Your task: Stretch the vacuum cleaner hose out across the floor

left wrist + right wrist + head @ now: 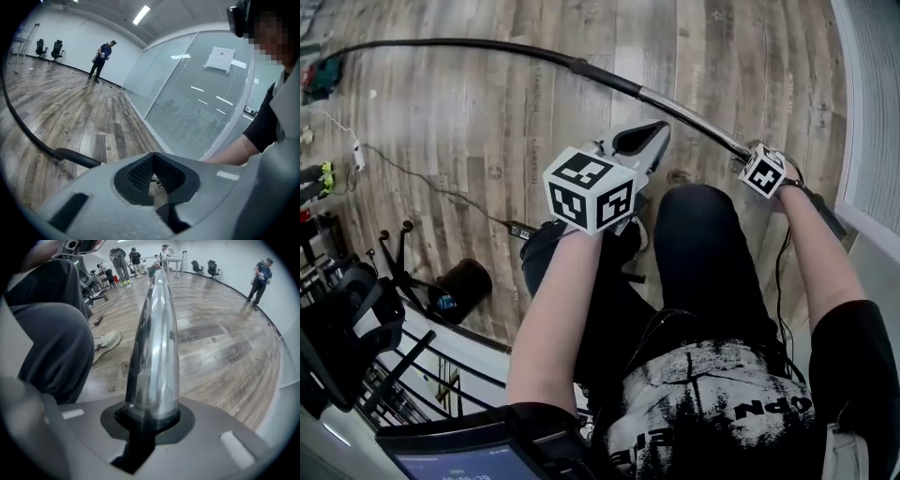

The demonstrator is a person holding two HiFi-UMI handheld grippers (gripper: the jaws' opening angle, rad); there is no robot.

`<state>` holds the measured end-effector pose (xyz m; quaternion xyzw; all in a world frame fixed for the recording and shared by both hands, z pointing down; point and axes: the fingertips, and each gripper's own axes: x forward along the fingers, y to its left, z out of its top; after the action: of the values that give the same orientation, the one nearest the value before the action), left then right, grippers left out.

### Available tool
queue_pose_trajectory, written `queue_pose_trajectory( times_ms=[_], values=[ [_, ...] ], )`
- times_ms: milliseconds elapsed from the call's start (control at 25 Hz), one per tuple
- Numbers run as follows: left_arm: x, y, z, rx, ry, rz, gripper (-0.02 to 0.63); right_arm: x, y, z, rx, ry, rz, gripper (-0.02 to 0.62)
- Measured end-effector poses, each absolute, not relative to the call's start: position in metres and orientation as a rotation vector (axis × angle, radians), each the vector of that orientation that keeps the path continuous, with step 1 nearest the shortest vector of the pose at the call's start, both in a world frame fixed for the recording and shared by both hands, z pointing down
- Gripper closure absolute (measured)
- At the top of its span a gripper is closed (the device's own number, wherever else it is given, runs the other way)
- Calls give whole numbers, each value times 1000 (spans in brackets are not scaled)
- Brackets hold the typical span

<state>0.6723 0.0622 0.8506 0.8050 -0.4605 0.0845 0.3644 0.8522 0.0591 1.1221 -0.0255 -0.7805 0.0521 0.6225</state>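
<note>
Hose [441, 44] | axis: upper left to centre right, ending in wand [694, 117] | right gripper [152, 420]: clamped on wand | left gripper [639, 141]: closed, empty, just below wand

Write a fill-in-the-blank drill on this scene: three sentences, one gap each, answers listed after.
1. The metal tube is clamped in the gripper held in the person's ____ hand.
2. The left gripper is shut and holds ____.
3. The hose joined to that tube is ____ in colour.

Missing words: right; nothing; black
</note>
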Motion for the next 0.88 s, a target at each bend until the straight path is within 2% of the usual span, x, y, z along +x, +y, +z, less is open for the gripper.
queue_pose_trajectory(
  times_ms=[160, 360, 880],
  values=[
    [698, 64, 864, 2113, -1170, 236, 606, 875, 55, 1174, -14, -1806, 134, 532],
    [719, 65, 851, 2134, -1176, 193, 606, 878, 52, 1197, -3, -1816, 130, 532],
    [721, 92, 857, 2059, -1272, 248, 606, 898, 50, 1256, -6, -1807, 156, 534]
  ],
)
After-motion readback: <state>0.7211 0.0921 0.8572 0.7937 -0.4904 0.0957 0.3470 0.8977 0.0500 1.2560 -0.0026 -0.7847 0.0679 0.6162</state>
